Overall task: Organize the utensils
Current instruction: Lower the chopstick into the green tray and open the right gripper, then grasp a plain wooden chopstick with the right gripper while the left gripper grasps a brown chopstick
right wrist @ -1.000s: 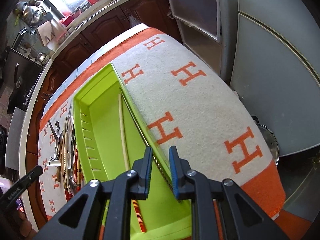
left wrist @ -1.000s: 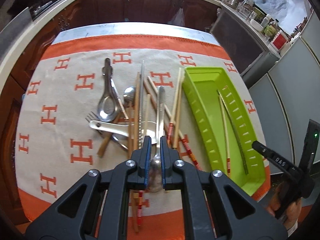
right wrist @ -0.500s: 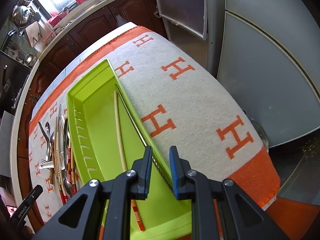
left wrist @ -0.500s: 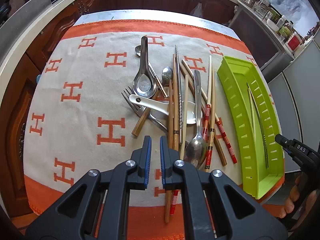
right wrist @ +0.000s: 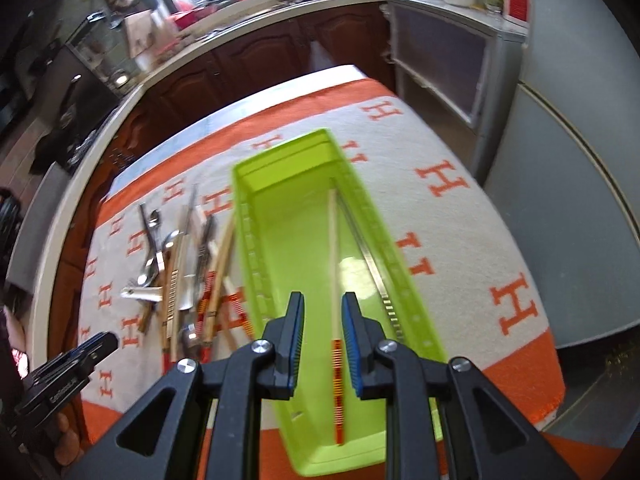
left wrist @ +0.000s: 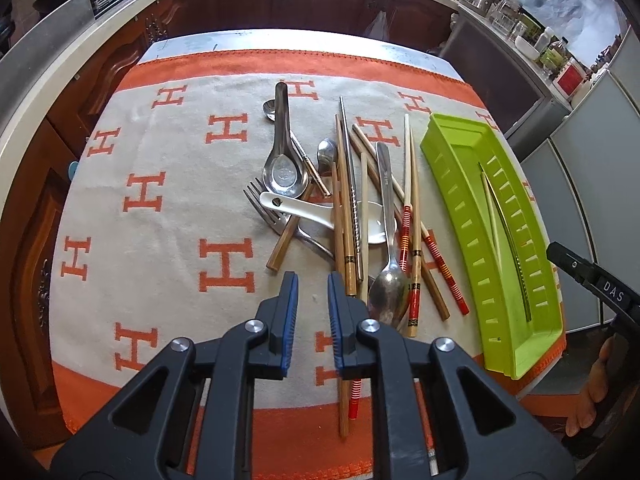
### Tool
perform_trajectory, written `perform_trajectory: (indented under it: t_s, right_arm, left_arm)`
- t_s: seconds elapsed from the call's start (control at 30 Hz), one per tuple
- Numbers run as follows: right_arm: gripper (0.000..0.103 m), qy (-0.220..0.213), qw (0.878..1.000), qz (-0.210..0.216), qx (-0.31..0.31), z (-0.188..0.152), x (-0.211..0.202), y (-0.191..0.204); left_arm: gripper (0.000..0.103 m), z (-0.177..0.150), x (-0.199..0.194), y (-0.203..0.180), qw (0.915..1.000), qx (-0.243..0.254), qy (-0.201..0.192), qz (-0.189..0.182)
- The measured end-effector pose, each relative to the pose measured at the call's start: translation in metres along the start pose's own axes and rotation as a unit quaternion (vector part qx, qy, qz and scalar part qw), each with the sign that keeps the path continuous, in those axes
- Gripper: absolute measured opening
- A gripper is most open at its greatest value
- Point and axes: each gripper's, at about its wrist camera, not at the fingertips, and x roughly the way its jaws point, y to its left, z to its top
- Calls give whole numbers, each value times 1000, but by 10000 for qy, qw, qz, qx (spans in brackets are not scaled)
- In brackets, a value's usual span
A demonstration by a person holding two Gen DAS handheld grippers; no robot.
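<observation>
A pile of utensils lies mid-cloth: a metal spoon (left wrist: 387,288), a white ceramic spoon (left wrist: 304,210), a steel soup spoon (left wrist: 284,164), a fork (left wrist: 262,206) and several chopsticks (left wrist: 343,216). My left gripper (left wrist: 312,292) hovers just left of the pile's near end, its jaws opening with only cloth showing between them. The green tray (left wrist: 460,184) (right wrist: 288,248) holds a red-striped chopstick (right wrist: 334,264) and a metal chopstick (right wrist: 372,272). My right gripper (right wrist: 323,312) hangs above the tray's near end, its jaws opening and gripping nothing; the striped chopstick lies below the gap.
An orange-and-cream cloth (left wrist: 160,240) covers the table. Dark wooden cabinets and a counter with kettles and jars ring the far side. A grey appliance (right wrist: 580,200) stands right of the table. The other gripper and a hand (left wrist: 592,280) show at the right.
My left gripper shifted left off the metal spoon, and its jaws have parted. My right gripper rose and rolled, and now looks along the tray with its jaws a little wider.
</observation>
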Motion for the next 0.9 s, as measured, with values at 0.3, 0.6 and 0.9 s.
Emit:
perform_trajectory:
  t_s: [0.3,0.6,0.9]
  right_arm:
    - [20,454,9923,1015,-554,8,16,57]
    - [11,1204,9878,895,-417,25,71,82]
    - [10,1599,9858,401,-304,26,111,93]
  left_arm:
    - [17,3,3,11,9997,-84,38,-219]
    - [17,12,29,17,9994,-38,219,-280]
    - [17,16,53,25,9982,-141,393,-427]
